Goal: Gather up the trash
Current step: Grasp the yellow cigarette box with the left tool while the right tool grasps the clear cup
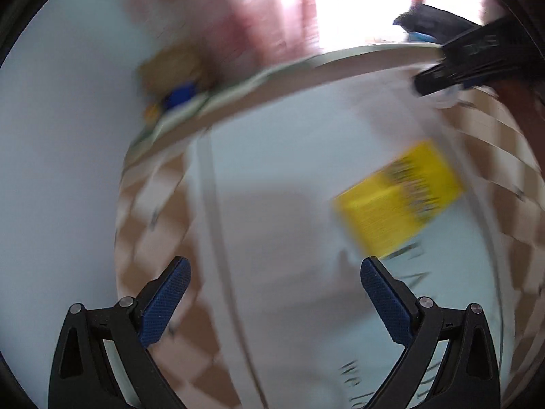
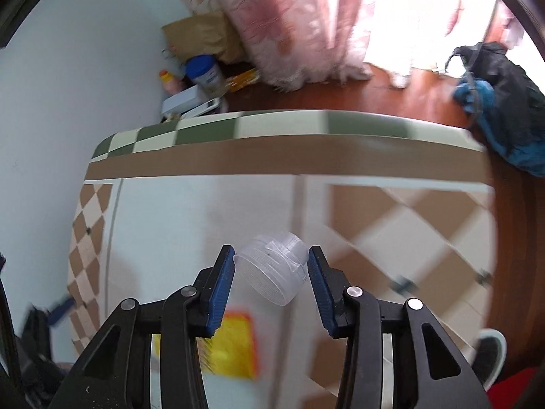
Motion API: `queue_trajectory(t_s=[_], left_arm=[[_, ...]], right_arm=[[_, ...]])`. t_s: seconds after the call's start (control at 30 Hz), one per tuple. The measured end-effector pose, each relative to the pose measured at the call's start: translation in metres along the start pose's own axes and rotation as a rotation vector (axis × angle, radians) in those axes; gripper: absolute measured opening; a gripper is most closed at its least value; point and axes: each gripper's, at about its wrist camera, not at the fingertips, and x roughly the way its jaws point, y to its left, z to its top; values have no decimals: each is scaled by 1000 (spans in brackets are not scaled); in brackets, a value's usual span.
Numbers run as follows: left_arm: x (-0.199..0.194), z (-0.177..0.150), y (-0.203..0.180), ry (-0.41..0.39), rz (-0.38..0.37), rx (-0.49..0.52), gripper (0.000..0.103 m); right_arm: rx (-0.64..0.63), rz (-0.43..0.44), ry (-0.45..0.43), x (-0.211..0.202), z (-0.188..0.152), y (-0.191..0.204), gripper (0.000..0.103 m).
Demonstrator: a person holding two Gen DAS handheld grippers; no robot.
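My right gripper (image 2: 271, 259) is shut on a clear plastic cup (image 2: 272, 271), lying on its side between the blue pads, held above the table. A yellow packet (image 2: 235, 344) lies on the tablecloth below it; it also shows in the left wrist view (image 1: 400, 197), ahead and right of my left gripper (image 1: 276, 266), which is open and empty above the table. The right gripper (image 1: 470, 64) with the cup appears at the upper right of the left wrist view. The left view is motion-blurred.
The table (image 2: 238, 160) has a brown-and-white checked cloth with a green checked edge. Beyond it on the red floor are a blue-lidded jar (image 2: 203, 71), boxes, a brown bag (image 2: 201, 35), pink curtains and a dark backpack (image 2: 504, 102). A shoe (image 2: 490, 354) shows lower right.
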Motion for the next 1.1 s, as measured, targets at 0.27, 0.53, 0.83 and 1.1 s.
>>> queue_trajectory(t_s=[0.27, 0.53, 0.83, 1.1], left_arm=[[18, 34, -82, 35, -156, 471, 101], [40, 60, -72, 104, -317, 411, 68], [57, 72, -37, 234, -279, 153, 67], [68, 57, -14, 288, -313, 37, 72]], right_arm=[[90, -20, 85, -8, -38, -70, 46], [81, 10, 103, -8, -40, -77, 46], [89, 38, 105, -15, -44, -68, 46], [79, 37, 135, -11, -55, -60, 46]])
